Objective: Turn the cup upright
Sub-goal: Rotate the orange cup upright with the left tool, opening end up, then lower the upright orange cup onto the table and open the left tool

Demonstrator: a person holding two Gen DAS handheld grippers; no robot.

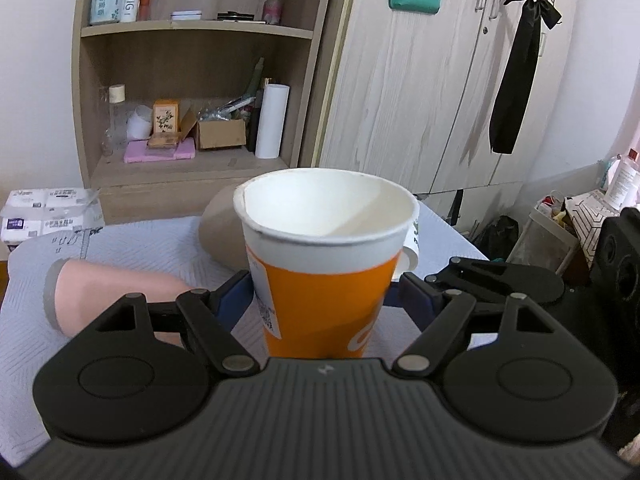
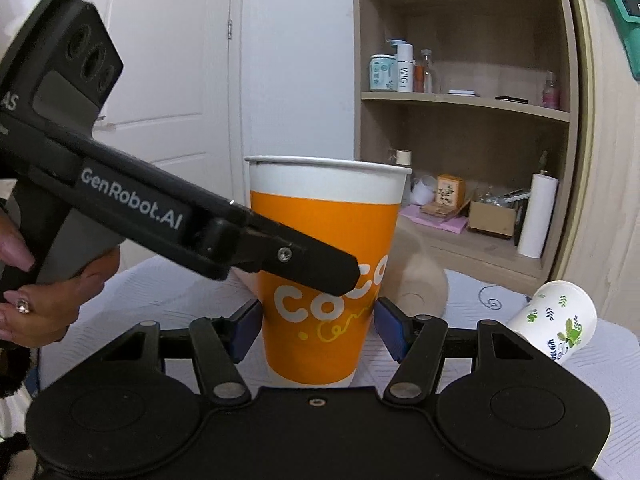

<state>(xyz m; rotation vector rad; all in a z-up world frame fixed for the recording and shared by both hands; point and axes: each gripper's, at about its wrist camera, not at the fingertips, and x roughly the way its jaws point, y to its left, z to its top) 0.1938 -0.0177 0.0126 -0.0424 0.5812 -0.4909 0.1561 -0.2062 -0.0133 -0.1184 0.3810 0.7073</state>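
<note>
- A table (image 1: pixel 132 236) under a pale blue-grey patterned cloth carries everything; its far edge meets a wooden shelf unit
- The orange cup (image 1: pixel 324 264) stands upright near the middle; mouth open upward
- A pink cup (image 1: pixel 116 292) lies on its side, left
- A white leaf-printed cup (image 2: pixel 554 322) lies tipped, right

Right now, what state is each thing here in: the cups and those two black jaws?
Orange cup: upright, mouth up, empty inside.
White leaf-print cup: lying on its side on the table.
Pink cup: lying on its side.
Left gripper: jaws touching the orange cup's sides.
Right gripper: jaws around the orange cup's lower half; contact unclear.
</note>
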